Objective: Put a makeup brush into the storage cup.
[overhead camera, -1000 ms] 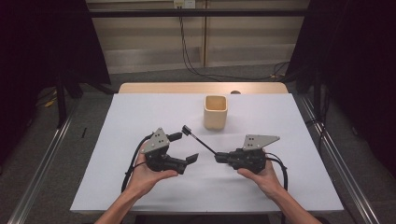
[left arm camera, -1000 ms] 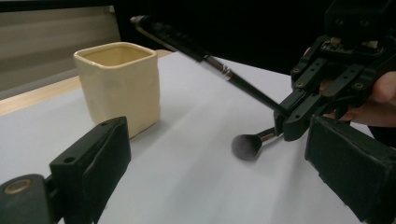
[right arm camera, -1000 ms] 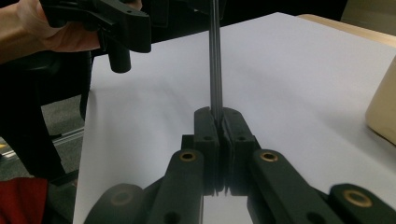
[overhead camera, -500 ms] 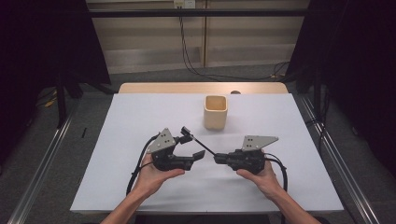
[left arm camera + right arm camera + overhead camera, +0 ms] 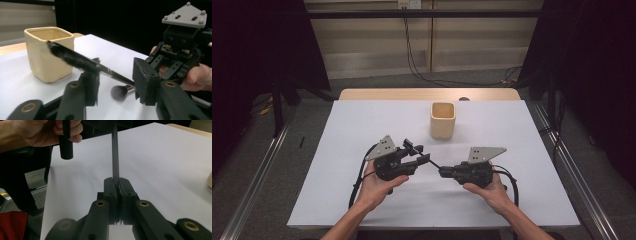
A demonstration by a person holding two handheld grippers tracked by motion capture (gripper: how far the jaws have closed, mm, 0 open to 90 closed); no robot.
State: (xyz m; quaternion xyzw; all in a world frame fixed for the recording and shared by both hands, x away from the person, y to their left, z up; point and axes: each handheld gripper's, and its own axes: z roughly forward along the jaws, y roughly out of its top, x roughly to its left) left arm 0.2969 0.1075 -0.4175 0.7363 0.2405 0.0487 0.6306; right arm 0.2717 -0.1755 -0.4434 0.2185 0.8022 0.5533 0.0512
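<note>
high view: a white table point(image 5: 522, 150) filled the middle of the frame, with a cream square cup point(image 5: 442, 120) upright just above centre. below it, two hands came in from the bottom edge. the left gripper point(image 5: 417, 154) lay left of centre and the right gripper point(image 5: 443, 172) right of centre, their tips facing each other. a thin black makeup brush point(image 5: 432, 162) ran slantwise between them.

left gripper view: the brush point(image 5: 85, 63) crossed the centre of the frame, bristle end toward the cup point(image 5: 48, 53) at upper left. the left gripper's jaws had just been closing, with the brush handle between them; the left pad sat against the handle, the right pad just beside it, and whether both pressed could not be told. the brush head was mirrored on the table surface below.

right gripper view: the right gripper point(image 5: 117, 185) at lower centre was clamped tight on the brush handle point(image 5: 115, 157), which rose straight toward the top edge.
</note>
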